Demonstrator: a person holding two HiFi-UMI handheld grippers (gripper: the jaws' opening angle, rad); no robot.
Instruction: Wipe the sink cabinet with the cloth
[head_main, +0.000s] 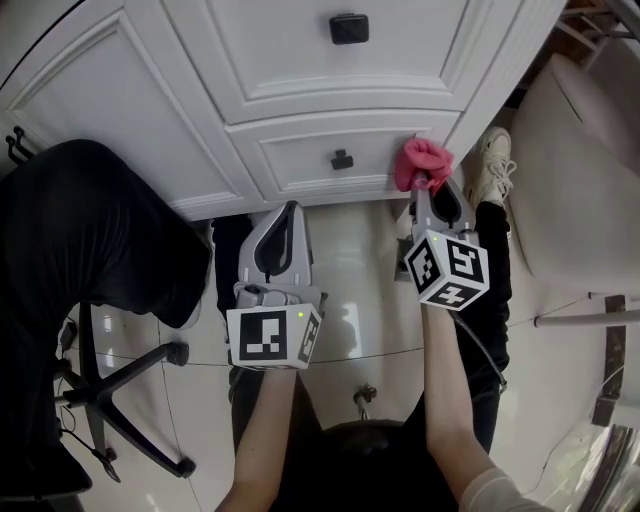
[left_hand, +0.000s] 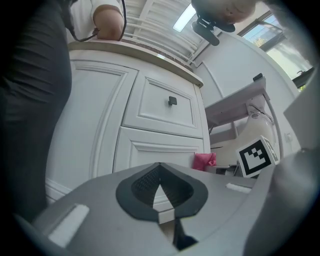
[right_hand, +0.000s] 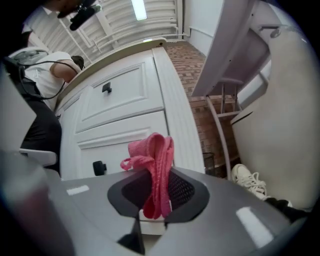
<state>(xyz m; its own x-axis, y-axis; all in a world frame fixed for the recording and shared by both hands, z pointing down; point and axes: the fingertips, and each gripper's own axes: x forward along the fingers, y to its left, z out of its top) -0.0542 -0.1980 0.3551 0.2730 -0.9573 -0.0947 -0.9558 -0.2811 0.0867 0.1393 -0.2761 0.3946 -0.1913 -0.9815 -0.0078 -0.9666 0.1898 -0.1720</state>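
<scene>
1. Right gripper (head_main: 433, 188): right of centre in the head view. Jaws are clamped on the cloth.
2. Cloth (head_main: 422, 163): pink and bunched, upper right of centre, at the right end of the lower drawer (head_main: 300, 158). Contact is unclear.
3. Sink cabinet (head_main: 180, 120): white and panelled, across the top of the frame.
4. Left gripper (head_main: 288, 215): centre of frame, jaw tips together, holding nothing.
</scene>
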